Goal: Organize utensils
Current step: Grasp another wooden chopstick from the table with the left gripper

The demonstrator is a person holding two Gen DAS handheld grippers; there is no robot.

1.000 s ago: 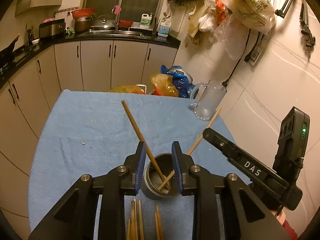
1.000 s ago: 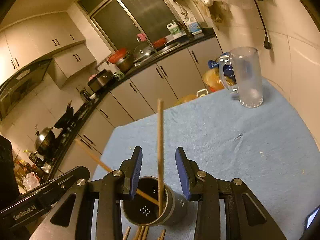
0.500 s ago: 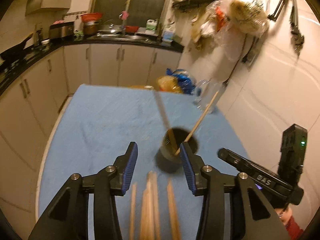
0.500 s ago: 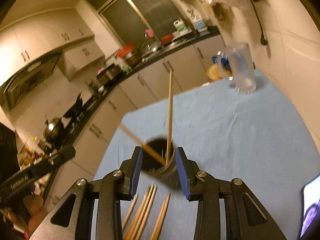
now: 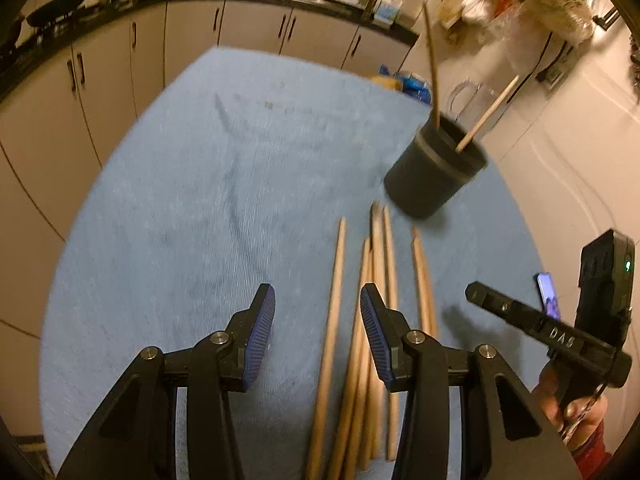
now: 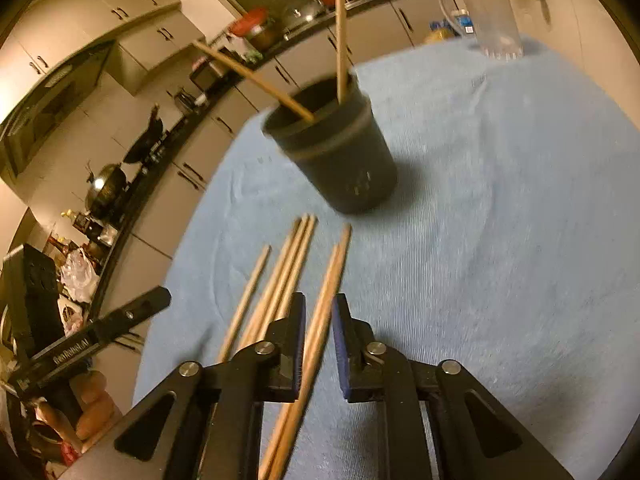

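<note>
A dark cup (image 5: 432, 176) (image 6: 344, 160) stands on the blue cloth with two chopsticks (image 6: 340, 20) leaning in it. Several loose wooden chopsticks (image 5: 376, 300) (image 6: 280, 280) lie side by side on the cloth, nearer to me than the cup. My left gripper (image 5: 318, 320) is open low over their left side, and the leftmost chopstick runs between its fingers untouched. My right gripper (image 6: 319, 320) straddles the rightmost pair of chopsticks (image 6: 328, 280). Its jaws are closing, with a thin gap still showing on the left pad's side.
A clear glass mug (image 6: 488, 12) stands at the table's far right corner, by the white wall. A phone (image 5: 548, 294) lies at the right edge of the blue cloth (image 5: 180, 200). Kitchen cabinets and a dark counter run behind and to the left.
Both grippers have drawn back from above the cup and sunk towards the loose chopsticks. The left jaws have widened. The right jaws have narrowed around two chopsticks.
</note>
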